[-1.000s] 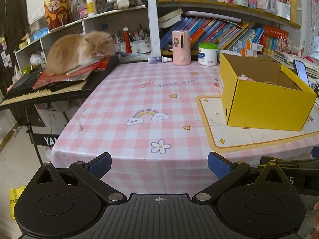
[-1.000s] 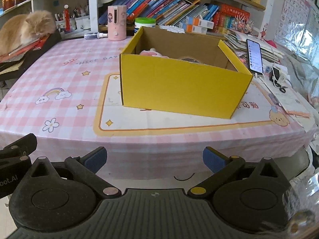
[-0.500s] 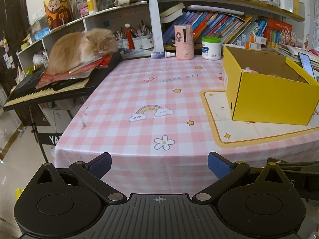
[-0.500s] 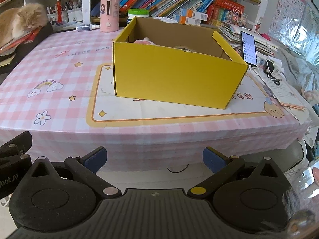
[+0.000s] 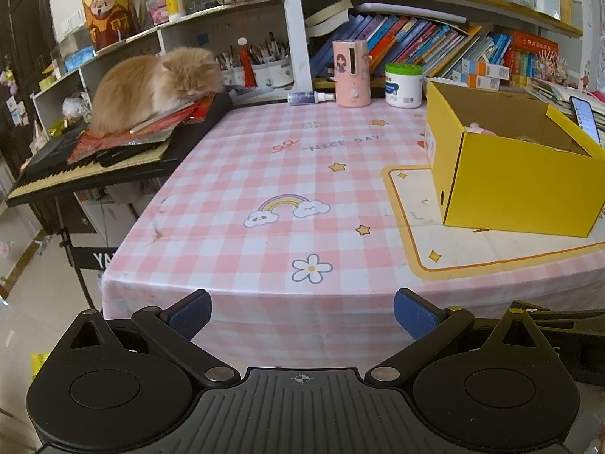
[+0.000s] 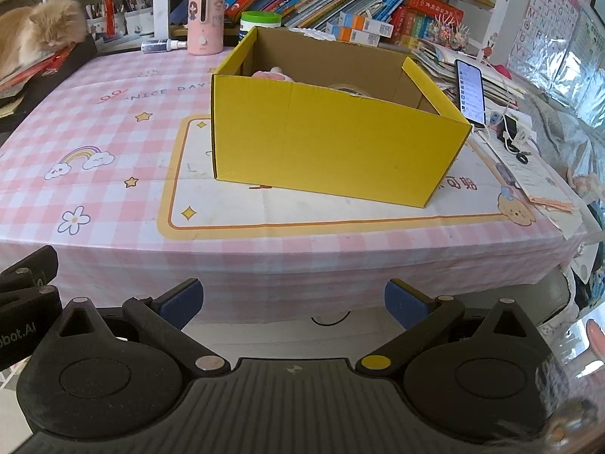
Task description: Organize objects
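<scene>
An open yellow cardboard box (image 6: 332,140) (image 5: 522,185) stands on a cream mat on the pink checked tablecloth (image 5: 287,174). Inside it a pink soft item (image 6: 270,73) and a roll of tape (image 6: 346,88) peek over the rim; the rest of its contents are hidden. My left gripper (image 5: 301,312) hangs open in front of the table's near edge, nothing between its fingers. My right gripper (image 6: 293,302) is also open and empty, below the near edge, in front of the box.
At the back stand a pink dispenser (image 5: 351,72), a white jar with a green lid (image 5: 403,85) and a small spray bottle (image 5: 310,96). An orange cat (image 5: 151,83) lies on a keyboard at the left. A phone (image 6: 470,90), cables and papers lie right of the box.
Both grippers have pulled back from the table and dropped a little; the table's near edge now shows higher in both views. Both stay open and empty.
</scene>
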The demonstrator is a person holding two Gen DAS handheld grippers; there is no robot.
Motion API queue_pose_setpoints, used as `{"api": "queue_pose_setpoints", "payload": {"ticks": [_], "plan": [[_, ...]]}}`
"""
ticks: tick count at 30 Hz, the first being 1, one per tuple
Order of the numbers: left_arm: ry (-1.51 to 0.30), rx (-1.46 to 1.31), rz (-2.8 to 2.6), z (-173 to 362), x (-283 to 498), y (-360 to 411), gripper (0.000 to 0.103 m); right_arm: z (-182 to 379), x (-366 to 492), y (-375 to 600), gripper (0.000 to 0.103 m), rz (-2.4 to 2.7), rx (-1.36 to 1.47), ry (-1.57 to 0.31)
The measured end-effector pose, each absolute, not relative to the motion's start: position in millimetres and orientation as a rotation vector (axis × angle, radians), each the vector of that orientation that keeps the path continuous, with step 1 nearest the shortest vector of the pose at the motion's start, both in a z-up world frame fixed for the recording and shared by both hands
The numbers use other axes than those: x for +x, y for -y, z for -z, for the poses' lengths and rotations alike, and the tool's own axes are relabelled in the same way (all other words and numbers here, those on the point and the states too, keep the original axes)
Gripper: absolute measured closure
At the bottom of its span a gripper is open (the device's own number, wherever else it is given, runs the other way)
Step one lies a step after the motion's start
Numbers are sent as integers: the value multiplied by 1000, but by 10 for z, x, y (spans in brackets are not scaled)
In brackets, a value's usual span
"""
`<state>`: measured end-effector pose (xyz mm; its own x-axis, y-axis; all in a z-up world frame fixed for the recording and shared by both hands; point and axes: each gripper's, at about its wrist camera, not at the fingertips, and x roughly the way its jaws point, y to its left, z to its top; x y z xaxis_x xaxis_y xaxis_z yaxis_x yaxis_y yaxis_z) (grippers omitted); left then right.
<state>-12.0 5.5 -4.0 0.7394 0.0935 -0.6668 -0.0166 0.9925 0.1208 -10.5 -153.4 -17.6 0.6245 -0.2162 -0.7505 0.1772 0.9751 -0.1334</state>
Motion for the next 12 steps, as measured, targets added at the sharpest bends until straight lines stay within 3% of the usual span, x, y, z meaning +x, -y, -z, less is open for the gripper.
{"api": "queue_pose_setpoints", "payload": {"ticks": [12], "plan": [[-742,122,-60,47,-101,-7,0,189,-91,1569,0,234,-56,-878]]}}
